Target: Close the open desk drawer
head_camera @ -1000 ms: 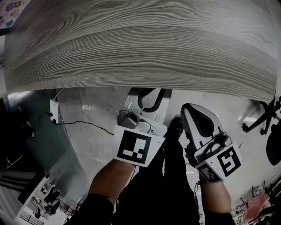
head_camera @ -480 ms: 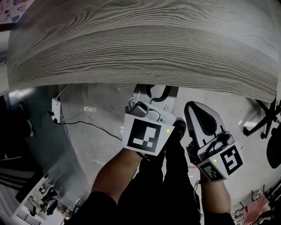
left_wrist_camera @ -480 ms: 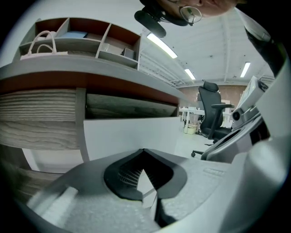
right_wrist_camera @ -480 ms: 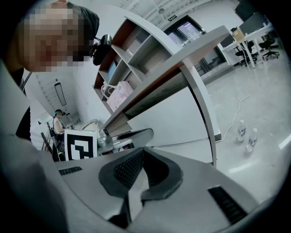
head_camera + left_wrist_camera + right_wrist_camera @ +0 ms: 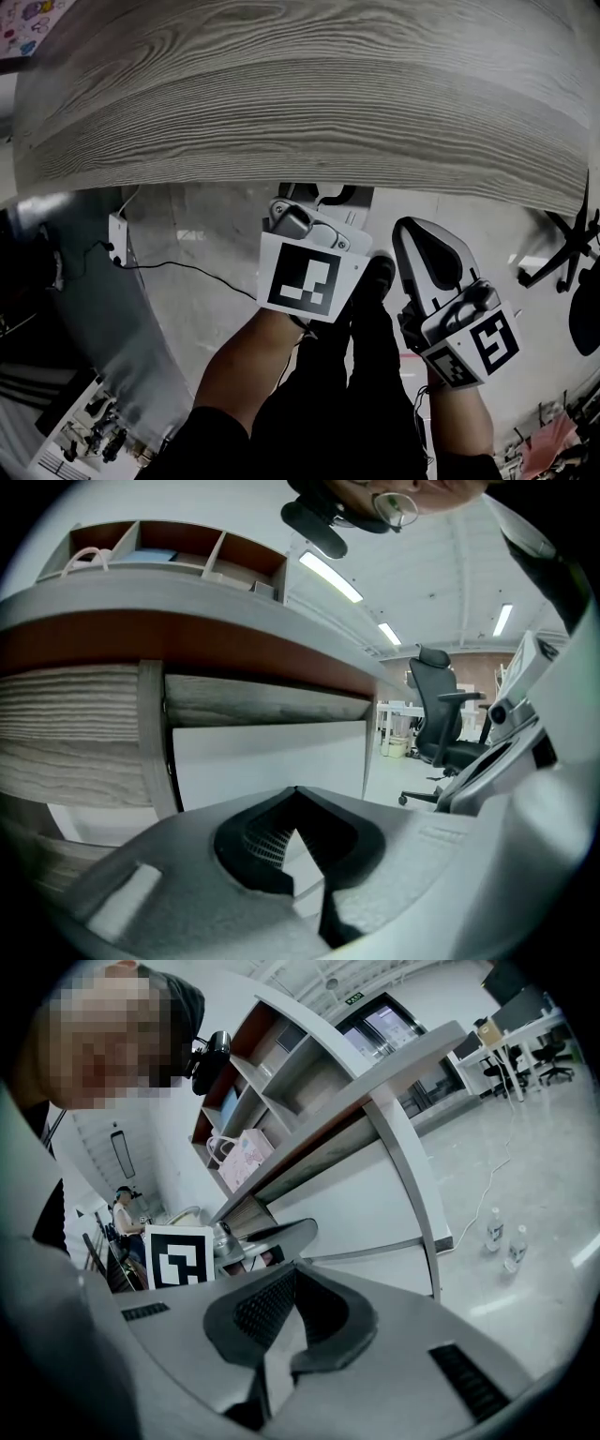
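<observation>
A grey wood-grain counter is seen above the left tool and right tool; both are pinched together, empty, over a pale floor.

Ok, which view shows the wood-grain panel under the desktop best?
Left gripper view: it faces the wood-grain panel squarely. The right gripper view catches it obliquely; in the head view the desktop hides it.

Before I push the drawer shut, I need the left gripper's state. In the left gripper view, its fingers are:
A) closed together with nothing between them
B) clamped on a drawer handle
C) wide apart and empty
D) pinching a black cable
A: in the left gripper view, the left gripper has its dark ribbed fingers meeting at the tips, and only the flat white panel shows beyond them.
</observation>
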The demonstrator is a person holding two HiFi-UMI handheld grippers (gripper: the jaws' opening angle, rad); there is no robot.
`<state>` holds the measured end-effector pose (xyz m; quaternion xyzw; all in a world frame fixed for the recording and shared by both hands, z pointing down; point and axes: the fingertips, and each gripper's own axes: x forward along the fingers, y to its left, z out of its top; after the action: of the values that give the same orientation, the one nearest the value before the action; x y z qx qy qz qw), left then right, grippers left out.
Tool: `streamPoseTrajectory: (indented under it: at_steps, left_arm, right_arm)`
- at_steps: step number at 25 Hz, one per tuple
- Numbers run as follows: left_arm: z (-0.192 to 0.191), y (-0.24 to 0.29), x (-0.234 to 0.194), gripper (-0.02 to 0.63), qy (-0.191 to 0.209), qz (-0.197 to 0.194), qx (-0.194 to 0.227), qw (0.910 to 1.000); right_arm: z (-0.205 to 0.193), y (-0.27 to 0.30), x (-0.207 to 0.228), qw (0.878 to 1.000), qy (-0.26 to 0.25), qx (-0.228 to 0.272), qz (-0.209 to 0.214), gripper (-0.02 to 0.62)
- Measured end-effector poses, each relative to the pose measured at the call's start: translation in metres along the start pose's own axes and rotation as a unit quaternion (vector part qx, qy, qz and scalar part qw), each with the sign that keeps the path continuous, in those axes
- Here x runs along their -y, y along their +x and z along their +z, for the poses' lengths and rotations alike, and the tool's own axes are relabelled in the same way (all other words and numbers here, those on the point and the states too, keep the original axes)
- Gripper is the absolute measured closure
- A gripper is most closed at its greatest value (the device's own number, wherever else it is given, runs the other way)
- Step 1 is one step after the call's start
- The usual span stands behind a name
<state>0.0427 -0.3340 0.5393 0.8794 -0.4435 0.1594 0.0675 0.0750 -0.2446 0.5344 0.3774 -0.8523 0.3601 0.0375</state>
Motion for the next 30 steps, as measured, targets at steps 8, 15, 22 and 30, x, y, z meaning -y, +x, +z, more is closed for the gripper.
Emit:
streamPoseTrajectory:
  at_steps: [8, 15, 22, 30]
  left_arm:
    - [-0.001, -0.006, -0.002, 0.6, -0.021, 0.023, 0.012, 0.9994]
    - [0.009, -0.04, 0.007, 0.6, -0.027, 0.025, -0.006, 0.9993]
    - [0.077, -0.109, 0.027, 0.6, -0.067, 0.016, -0.012, 0.9976]
    - [0.213, -0.234, 0.056, 0.6, -0.087, -0.001, 0.051, 0.9949]
  right_arm:
    - [0.001, 0.001, -0.001, 1.0, -0.004, 0.002, 0.003, 0.582]
    - [0.015, -0.008, -0.017, 1.0, -0.03, 0.004, 0.004, 0.582]
    - [0.059, -0.052, -0.078, 0.998, -0.064, -0.009, 0.004, 0.583]
    - [0.085, -0.133, -0.197, 0.994, -0.1, -0.048, 0.016, 0.581]
